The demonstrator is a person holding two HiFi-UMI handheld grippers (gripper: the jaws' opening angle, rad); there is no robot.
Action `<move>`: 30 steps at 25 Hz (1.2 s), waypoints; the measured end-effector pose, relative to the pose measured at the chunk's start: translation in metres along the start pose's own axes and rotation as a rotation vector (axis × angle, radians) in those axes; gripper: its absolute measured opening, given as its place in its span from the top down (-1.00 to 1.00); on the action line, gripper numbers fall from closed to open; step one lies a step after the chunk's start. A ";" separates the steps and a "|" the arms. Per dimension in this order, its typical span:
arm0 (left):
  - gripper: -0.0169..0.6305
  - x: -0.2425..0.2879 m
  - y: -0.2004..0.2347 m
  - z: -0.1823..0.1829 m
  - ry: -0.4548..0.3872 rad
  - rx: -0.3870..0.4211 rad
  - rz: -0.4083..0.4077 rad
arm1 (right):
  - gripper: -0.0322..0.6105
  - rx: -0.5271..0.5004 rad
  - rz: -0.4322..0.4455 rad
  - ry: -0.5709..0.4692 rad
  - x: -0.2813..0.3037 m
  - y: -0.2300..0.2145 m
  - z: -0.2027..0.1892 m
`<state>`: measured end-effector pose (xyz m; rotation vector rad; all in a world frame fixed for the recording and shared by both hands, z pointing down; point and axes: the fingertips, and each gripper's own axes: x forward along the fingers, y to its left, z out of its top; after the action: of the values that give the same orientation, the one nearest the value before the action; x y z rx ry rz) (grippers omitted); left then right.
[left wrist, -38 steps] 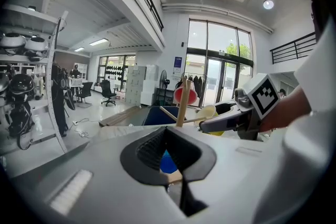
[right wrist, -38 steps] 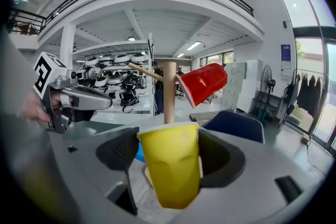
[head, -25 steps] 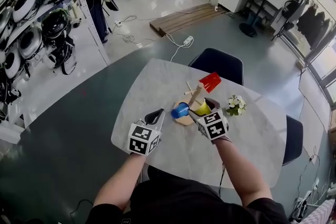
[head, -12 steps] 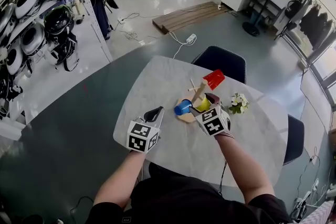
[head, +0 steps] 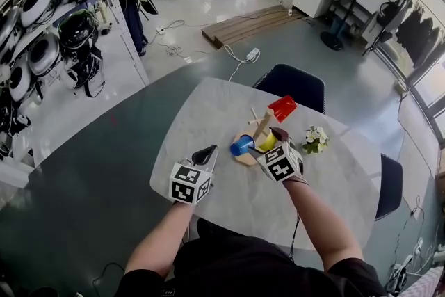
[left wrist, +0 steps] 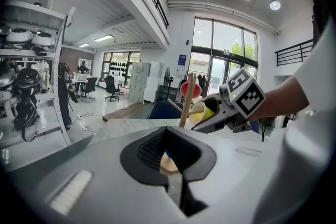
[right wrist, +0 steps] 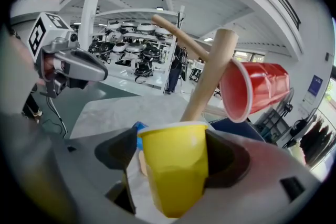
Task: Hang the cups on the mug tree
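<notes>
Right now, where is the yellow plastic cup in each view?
Head view: yellow plastic cup mid-table, beside the wooden mug tree.
Left gripper view: right of centre, by the tree's post.
Right gripper view: bottom centre, gripped between the jaws.
Shared landmark: red plastic cup hung high on the tree.

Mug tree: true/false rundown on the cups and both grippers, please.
1. The red cup hangs high on the mug tree. True.
2. The right gripper is empty. False: it is shut on the yellow cup, close to the tree's trunk.
3. The left gripper has its jaws together with nothing between them. True.
4. The blue cup lies on the floor. False: it sits on its side low at the mug tree, above the table.
</notes>
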<state>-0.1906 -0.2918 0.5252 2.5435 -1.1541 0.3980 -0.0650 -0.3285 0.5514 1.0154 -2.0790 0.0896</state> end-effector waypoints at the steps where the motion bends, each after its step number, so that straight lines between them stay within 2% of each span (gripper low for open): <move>1: 0.91 0.001 -0.001 0.000 0.001 0.000 -0.002 | -0.24 0.000 -0.001 0.003 0.000 0.000 -0.001; 7: 0.91 0.001 -0.007 -0.002 0.004 -0.003 -0.013 | -0.24 -0.029 -0.019 -0.027 -0.007 0.001 0.009; 14: 0.91 0.000 -0.010 -0.006 0.003 -0.015 -0.015 | -0.24 -0.074 -0.029 0.058 -0.003 0.000 0.009; 24: 0.91 -0.001 -0.008 -0.010 0.003 -0.024 -0.012 | -0.24 -0.085 -0.014 0.024 -0.016 0.010 0.014; 30: 0.91 0.000 -0.010 0.012 -0.019 0.014 -0.026 | -0.24 -0.080 -0.047 -0.041 -0.041 0.005 0.031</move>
<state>-0.1818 -0.2906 0.5126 2.5767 -1.1270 0.3772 -0.0736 -0.3111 0.5039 1.0243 -2.0772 -0.0376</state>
